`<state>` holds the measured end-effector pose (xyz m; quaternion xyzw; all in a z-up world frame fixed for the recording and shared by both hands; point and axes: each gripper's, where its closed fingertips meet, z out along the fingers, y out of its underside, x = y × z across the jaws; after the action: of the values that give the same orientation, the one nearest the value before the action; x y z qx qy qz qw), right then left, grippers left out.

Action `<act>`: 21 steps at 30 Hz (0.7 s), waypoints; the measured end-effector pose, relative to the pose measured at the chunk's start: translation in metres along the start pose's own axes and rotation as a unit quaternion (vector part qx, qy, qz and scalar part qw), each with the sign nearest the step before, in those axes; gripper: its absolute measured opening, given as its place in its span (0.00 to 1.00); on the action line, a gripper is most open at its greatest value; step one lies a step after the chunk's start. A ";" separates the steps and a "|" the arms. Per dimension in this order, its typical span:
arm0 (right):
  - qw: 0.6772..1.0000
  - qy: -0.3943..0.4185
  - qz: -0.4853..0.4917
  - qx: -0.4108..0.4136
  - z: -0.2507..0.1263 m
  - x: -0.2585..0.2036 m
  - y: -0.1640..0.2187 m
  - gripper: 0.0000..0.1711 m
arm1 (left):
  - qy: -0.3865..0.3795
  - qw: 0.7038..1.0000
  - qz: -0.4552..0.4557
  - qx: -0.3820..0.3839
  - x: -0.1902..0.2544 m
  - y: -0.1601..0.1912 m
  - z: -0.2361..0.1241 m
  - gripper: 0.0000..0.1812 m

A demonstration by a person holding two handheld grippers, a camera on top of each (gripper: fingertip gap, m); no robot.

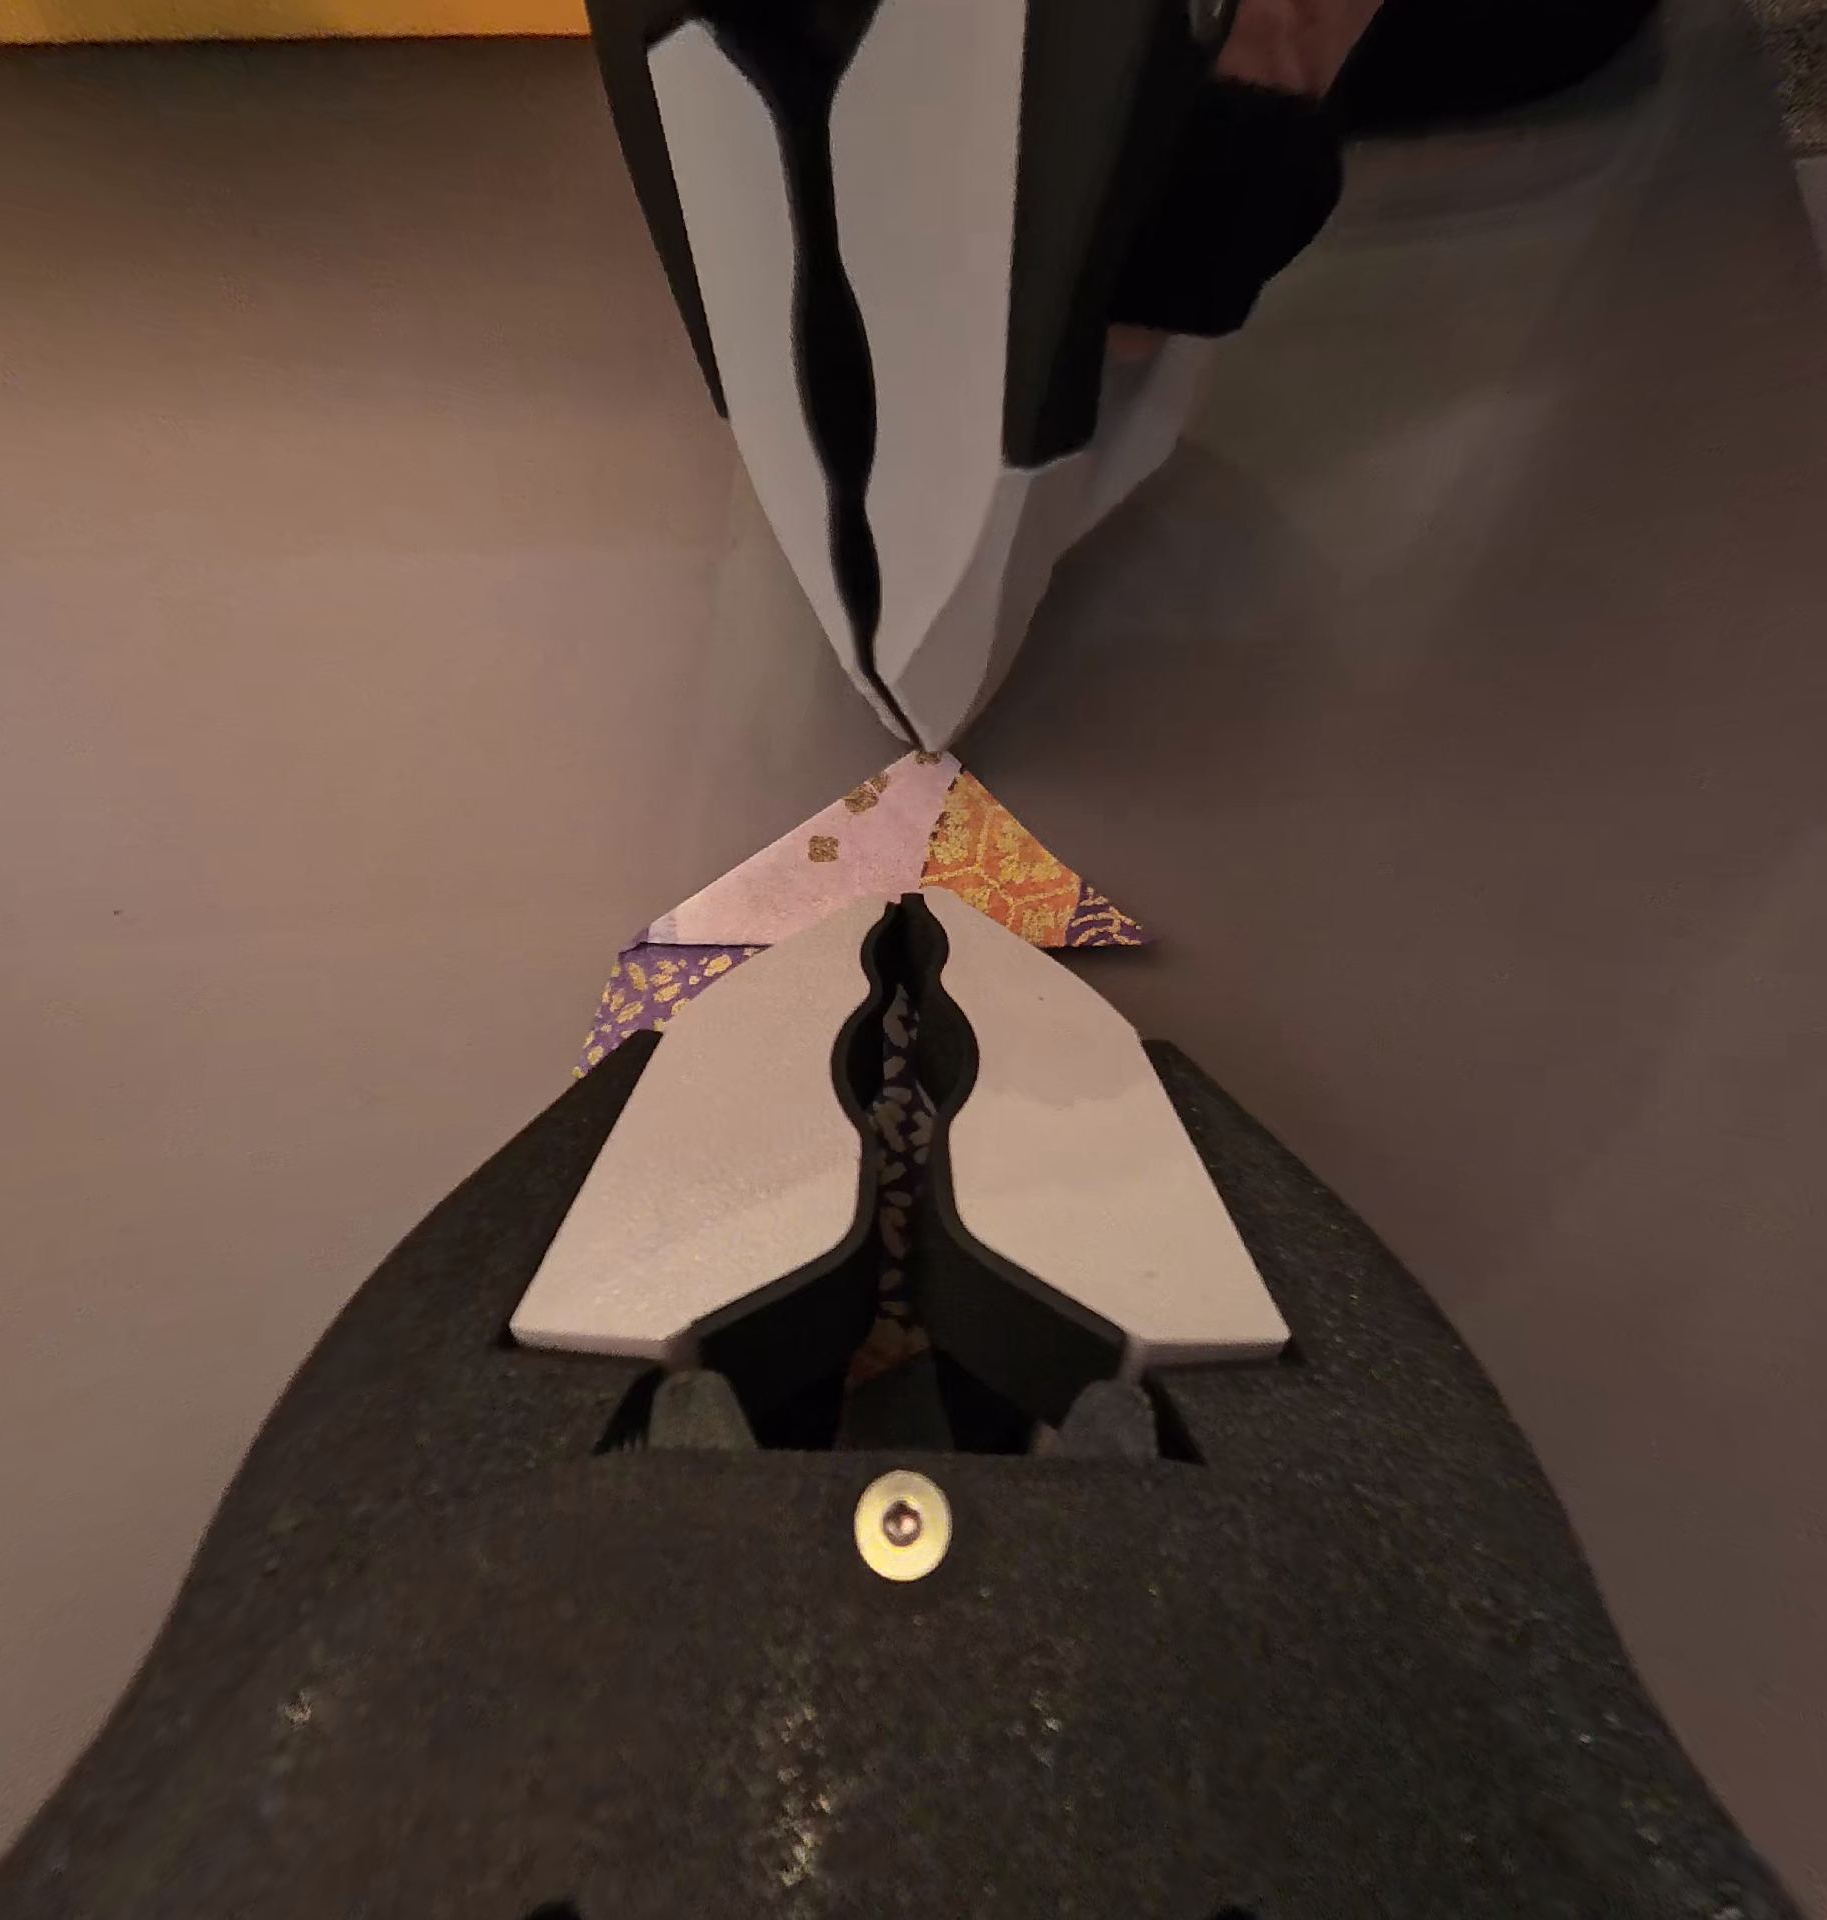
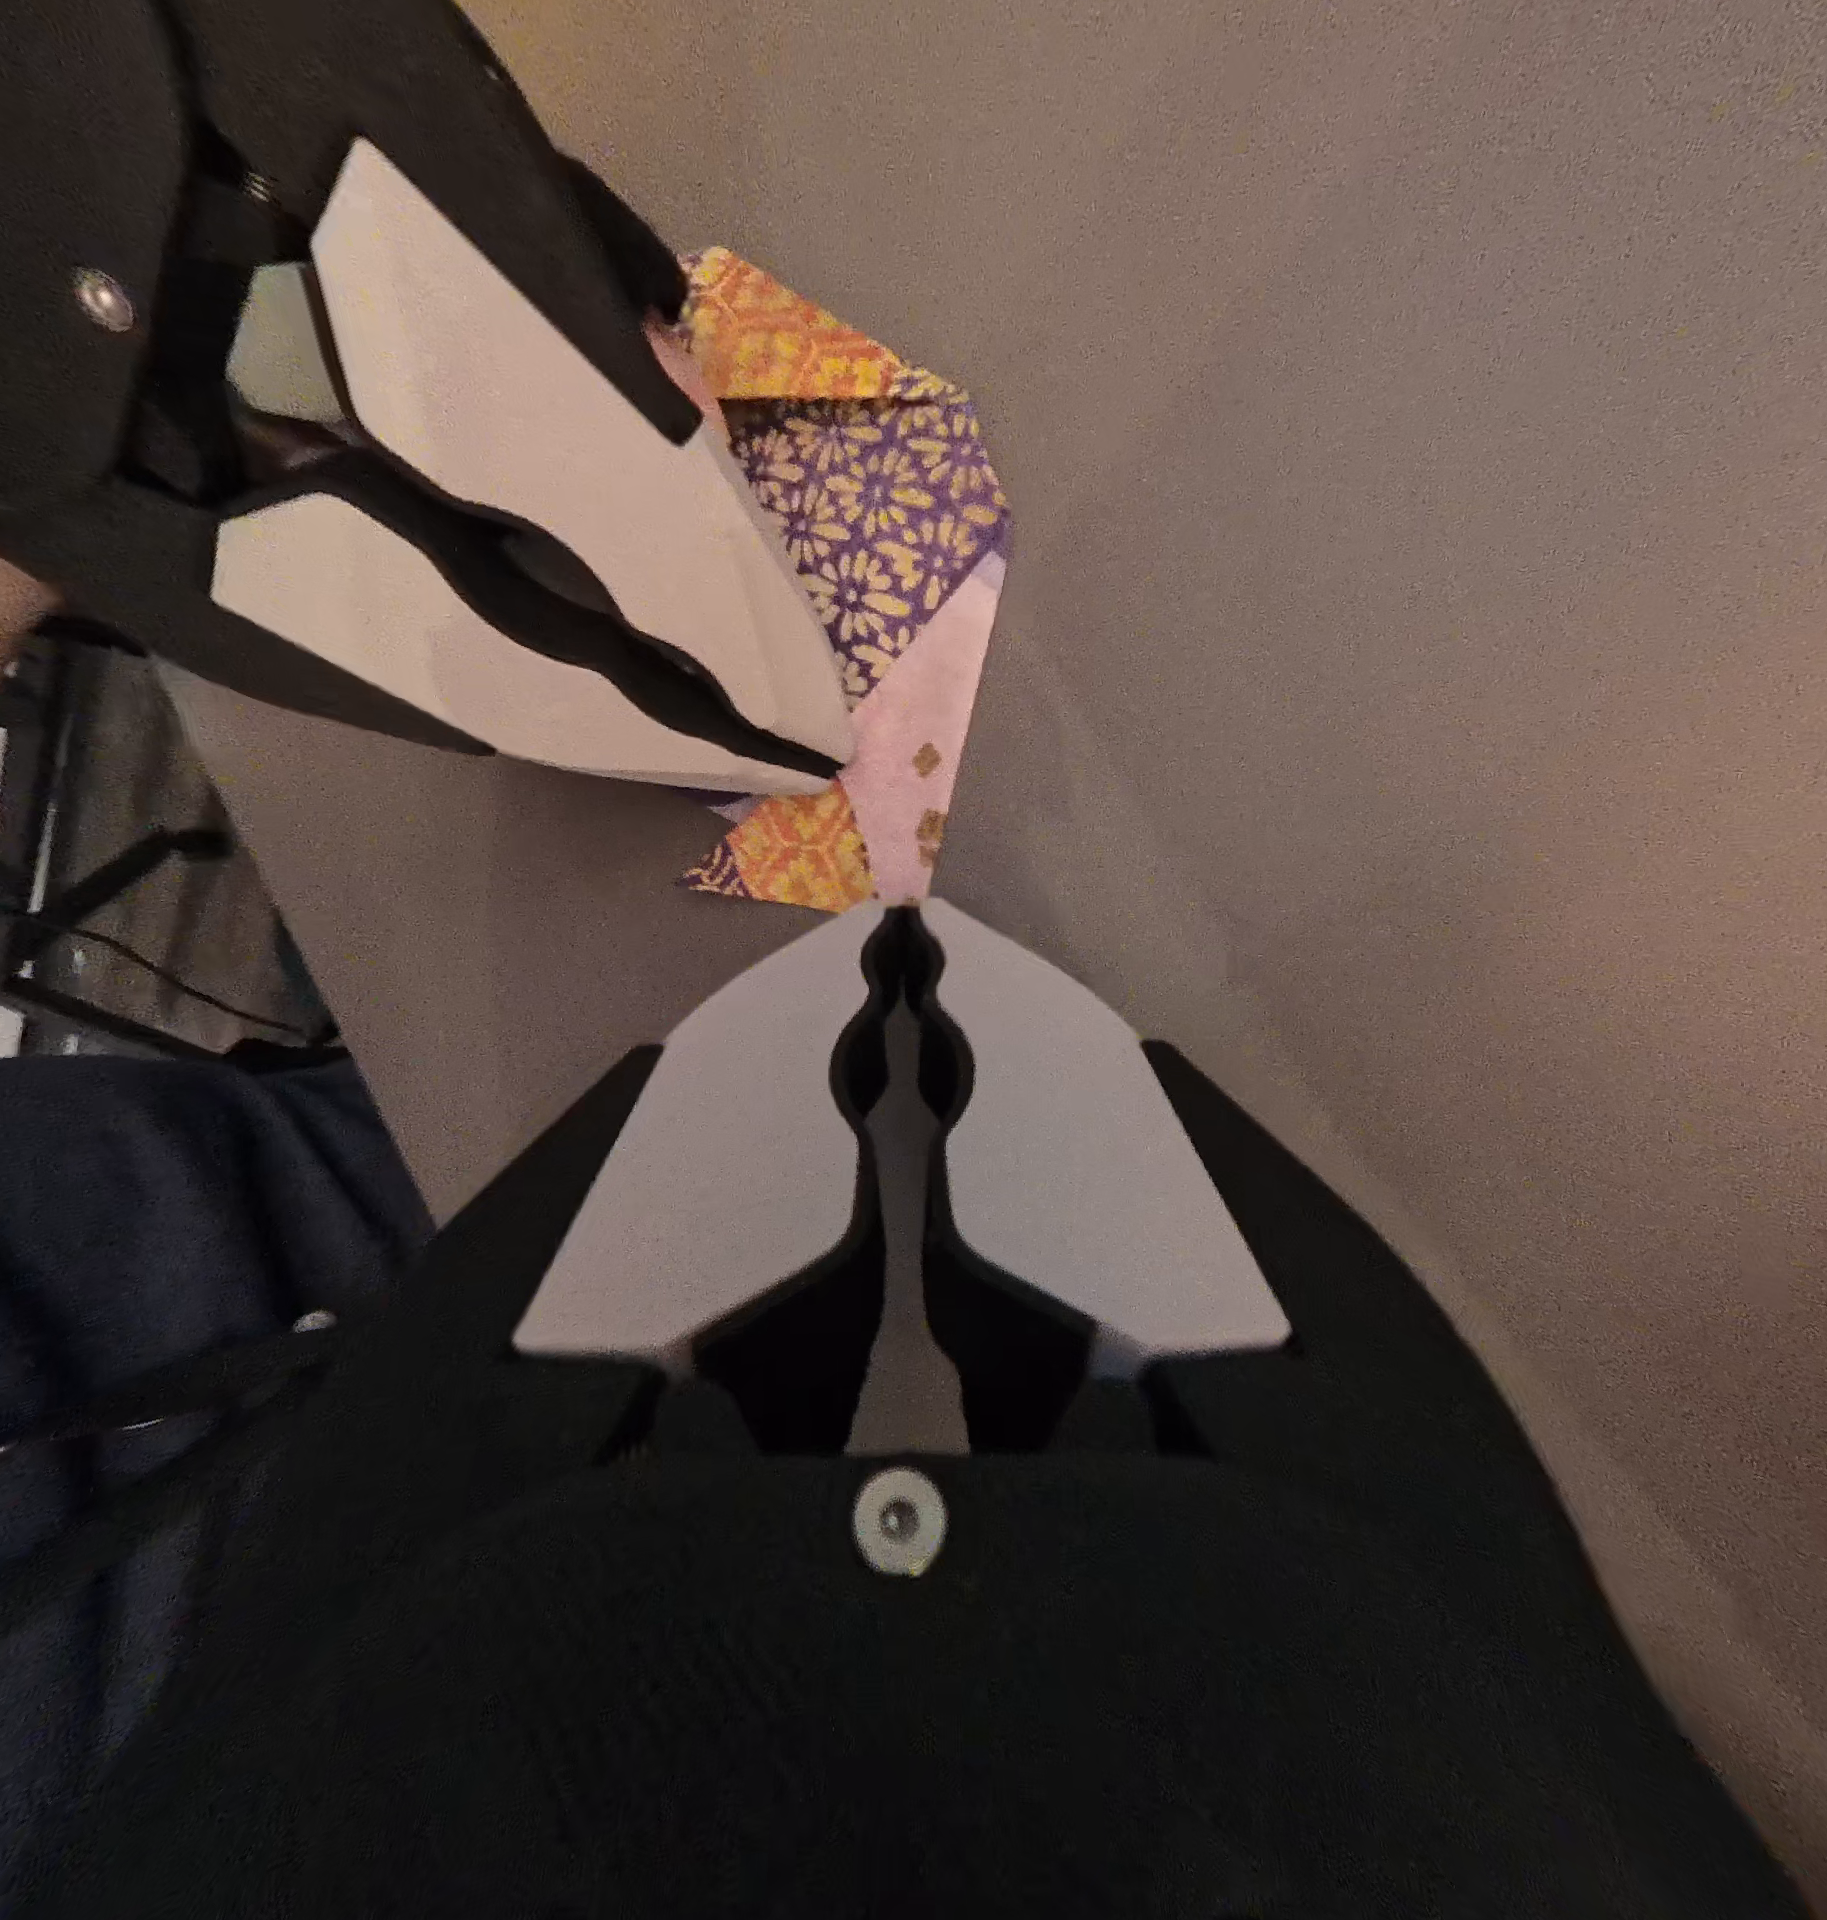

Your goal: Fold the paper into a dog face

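The folded patterned paper (image 1: pixel 888 842), purple, orange and lilac with gold print, lies on the grey table (image 1: pixel 265 675). My left gripper (image 1: pixel 904 912) is shut and lies over the paper's near part, which shows through the slit between its fingers. In the right wrist view the left gripper (image 2: pixel 841 774) has its tips resting on the lilac area of the paper (image 2: pixel 888 488). My right gripper (image 2: pixel 904 914) is shut, with its tips at the paper's pointed lilac corner. It comes down steeply from the far side in the left wrist view (image 1: pixel 921 743).
A yellow strip (image 1: pixel 265 19) runs along the table's far edge. A black-sleeved hand (image 1: pixel 1231 208) holds the right gripper. Dark clothing (image 2: pixel 109 1195) and a black frame (image 2: pixel 109 883) lie off the table's left side. The tips of both grippers are at nearly the same place.
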<state>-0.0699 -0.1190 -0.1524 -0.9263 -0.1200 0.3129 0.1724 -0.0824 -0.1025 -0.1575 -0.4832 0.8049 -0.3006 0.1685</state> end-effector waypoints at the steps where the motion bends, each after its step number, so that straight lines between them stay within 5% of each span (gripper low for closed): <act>1: 1.000 -0.008 0.008 -0.002 0.001 -0.002 0.000 0.01 | -0.001 1.000 0.000 -0.001 0.000 0.000 0.000 0.00; 9: 0.999 -0.035 -0.018 0.026 0.016 -0.019 -0.010 0.01 | 0.028 0.994 -0.089 0.056 -0.001 -0.006 -0.008 0.00; 13: 0.998 -0.023 -0.046 0.021 0.016 -0.018 -0.008 0.01 | 0.028 0.976 -0.161 0.142 -0.013 -0.017 -0.055 0.00; 17: 0.991 0.003 -0.130 -0.016 0.012 -0.017 -0.001 0.01 | -0.029 0.991 -0.097 0.089 -0.014 0.015 -0.084 0.00; 21: 0.980 0.001 -0.196 -0.027 0.011 -0.017 0.001 0.01 | -0.045 0.997 -0.020 0.062 0.004 0.026 -0.073 0.00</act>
<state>-0.0896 -0.1226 -0.1523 -0.8891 -0.3078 0.2692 0.2059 -0.1430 -0.0735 -0.1181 -0.5007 0.7665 -0.3310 0.2283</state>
